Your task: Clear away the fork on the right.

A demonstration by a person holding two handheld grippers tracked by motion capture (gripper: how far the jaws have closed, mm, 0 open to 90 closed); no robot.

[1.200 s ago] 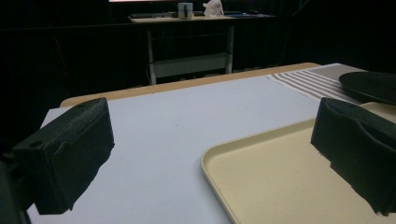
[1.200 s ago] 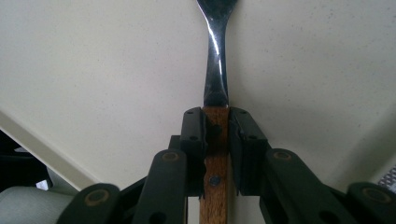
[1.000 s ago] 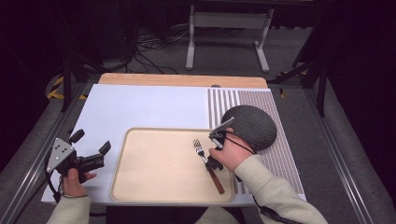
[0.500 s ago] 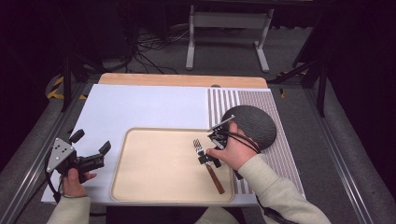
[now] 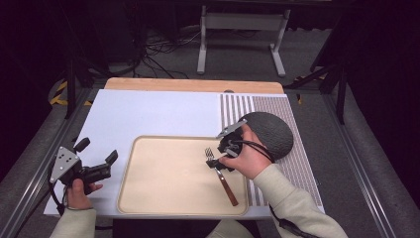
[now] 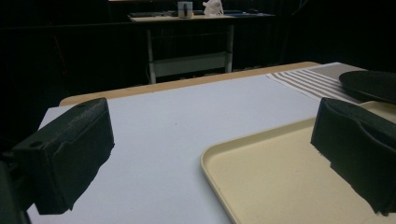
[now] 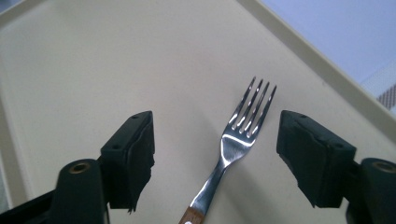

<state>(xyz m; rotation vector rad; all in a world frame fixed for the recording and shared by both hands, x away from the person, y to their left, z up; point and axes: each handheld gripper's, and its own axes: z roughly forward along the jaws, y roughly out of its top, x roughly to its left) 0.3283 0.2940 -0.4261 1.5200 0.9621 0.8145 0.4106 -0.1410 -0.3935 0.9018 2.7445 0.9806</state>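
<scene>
The fork [image 5: 221,173] is lying flat on the beige tray [image 5: 163,198], toward its right side, tines pointing away from the person. The right gripper [image 5: 214,159] is hovering over its neck, jaws apart and gripping nothing, having just been narrowing slightly. The left gripper [image 5: 99,168] is resting left of the tray, jaws wide, empty. No writing is showing.

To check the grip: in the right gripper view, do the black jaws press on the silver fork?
No, the fork lies free on the beige tray between open jaws.
</scene>
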